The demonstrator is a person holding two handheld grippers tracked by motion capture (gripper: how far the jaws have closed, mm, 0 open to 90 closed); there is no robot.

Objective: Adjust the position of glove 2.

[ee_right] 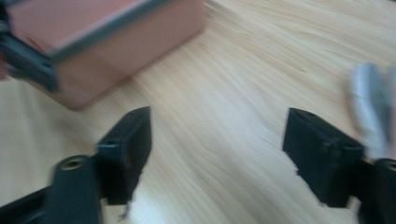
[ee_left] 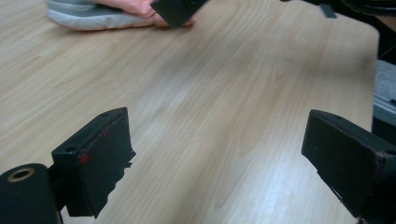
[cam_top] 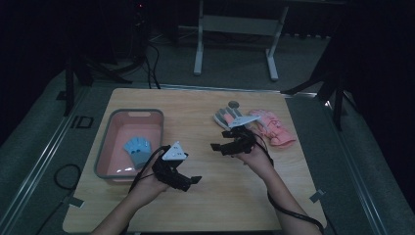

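Note:
A pink basin (cam_top: 108, 142) with a grey rim stands at the table's left, and a blue glove (cam_top: 138, 148) lies inside it. At the back right a grey-and-white glove (cam_top: 226, 116) lies beside a pink glove (cam_top: 274, 128). My left gripper (cam_top: 192, 183) hovers over the table's front middle, just right of the basin, open with nothing between its jaws (ee_left: 219, 154). My right gripper (cam_top: 220, 140) hangs in front of the gloves and points left, open and empty (ee_right: 219, 154). Its blurred view has the basin (ee_right: 116, 42) ahead and the grey glove (ee_right: 371, 107) at the right.
The wooden table (cam_top: 205, 205) has bare wood between the basin and the gloves. A small grey disc (cam_top: 234, 104) lies near its back edge. Beyond the table stand a white frame (cam_top: 198, 54), dark stands and floor cables (cam_top: 154, 63).

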